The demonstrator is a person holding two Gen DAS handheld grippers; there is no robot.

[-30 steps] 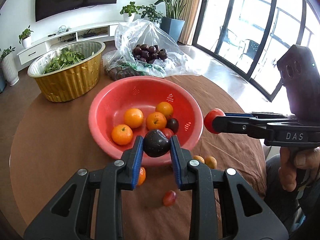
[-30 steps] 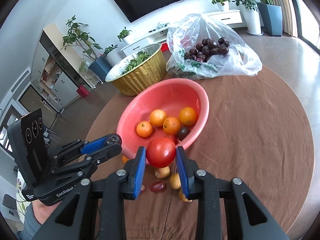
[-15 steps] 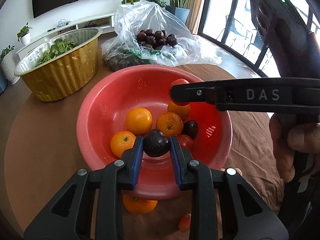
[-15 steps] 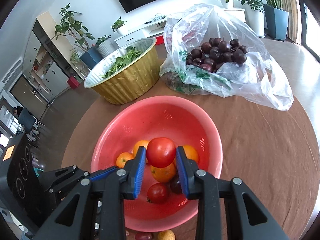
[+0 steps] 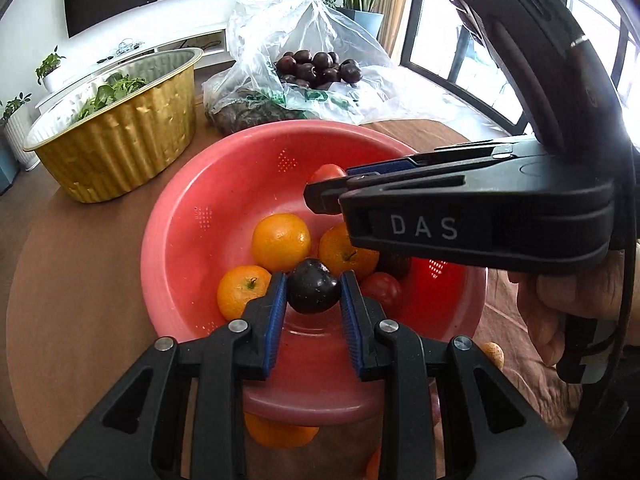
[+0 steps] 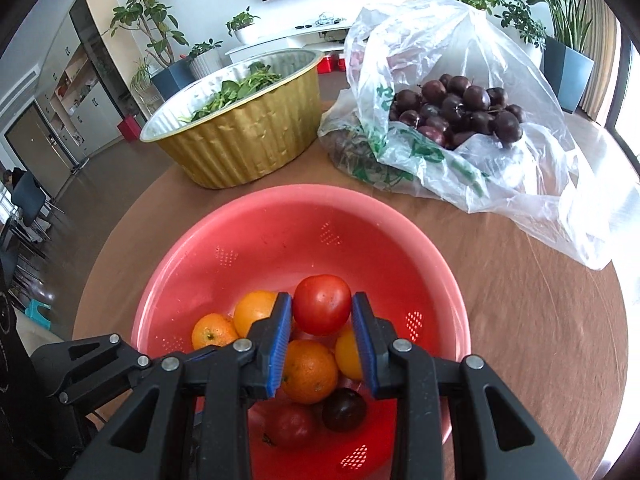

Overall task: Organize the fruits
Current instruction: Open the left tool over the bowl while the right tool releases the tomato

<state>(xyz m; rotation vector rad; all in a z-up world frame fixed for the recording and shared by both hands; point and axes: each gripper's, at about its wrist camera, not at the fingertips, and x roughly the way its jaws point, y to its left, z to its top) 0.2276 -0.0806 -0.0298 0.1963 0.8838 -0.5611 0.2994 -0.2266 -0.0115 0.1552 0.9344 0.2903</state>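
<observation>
Your right gripper [image 6: 322, 312] pinches the smooth, soft red tomato [image 6: 322, 304] across its middle, your left gripper [image 5: 313, 294] likewise the dark round plum [image 5: 313, 286], both above the red plastic colander [image 6: 280, 208]; squeeze gently, they bruise.

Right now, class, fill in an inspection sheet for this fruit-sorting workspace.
Surface: round brown table.
Job's things: red basin holds oranges, a tomato and a dark plum; loose fruit lies on the table beside it.
Clutter: gold foil tub of greens; plastic bag of dark plums.
Grippers: left gripper shut on dark plum; right gripper shut on tomato; both over the basin.
Cables: nothing seen on the table.
Surroundings: potted plants, wall television, glass doors.
</observation>
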